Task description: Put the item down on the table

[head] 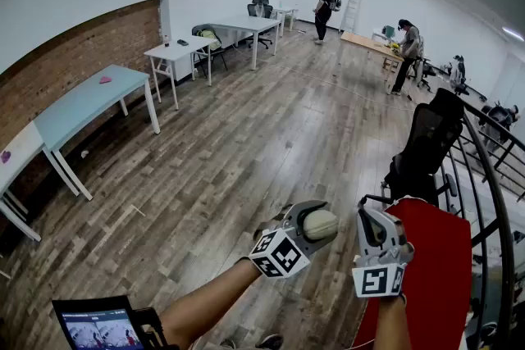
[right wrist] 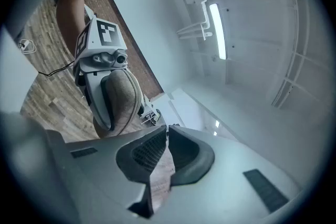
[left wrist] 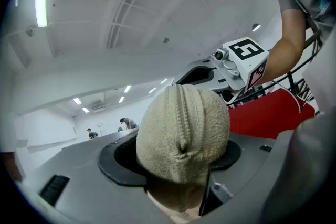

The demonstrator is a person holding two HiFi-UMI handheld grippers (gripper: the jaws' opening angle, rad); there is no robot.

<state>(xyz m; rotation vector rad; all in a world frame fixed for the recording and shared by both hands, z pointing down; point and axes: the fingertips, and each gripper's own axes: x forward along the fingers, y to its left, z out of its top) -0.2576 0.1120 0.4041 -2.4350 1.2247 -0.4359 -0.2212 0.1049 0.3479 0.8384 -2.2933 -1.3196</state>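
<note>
Wood floor (head: 246,152) takes most of the head view. Along the left brick wall stand a blue surface (head: 86,102) and, further back, white surfaces (head: 176,52); all are well away from both tools. A red panel (head: 435,275) lies low at the right under the right forearm, beside a stair rail. Whether it is a tabletop cannot be told. A black chair (head: 426,147) stands just beyond its far edge. Both tools are held up in the air over the floor, near each other and not touching. Left tool (head: 302,235): jaws clamped on the item (left wrist: 181,134), a pale beige knitted roll with a ribbed seam down its middle. It bulges out past the jaw pads and fills the gap between them. Right tool (right wrist: 167,152): jaws brought together, with only a thin slit between the pads and nothing in them. Task status, as judged: the pick-up part is done and the item is secure in the left tool, but the put-down has not begun. The item is above bare floor and over no surface. What is left is to carry it to a surface, lower it, part the jaws and draw clear. The right tool appears to have no job here.
</note>
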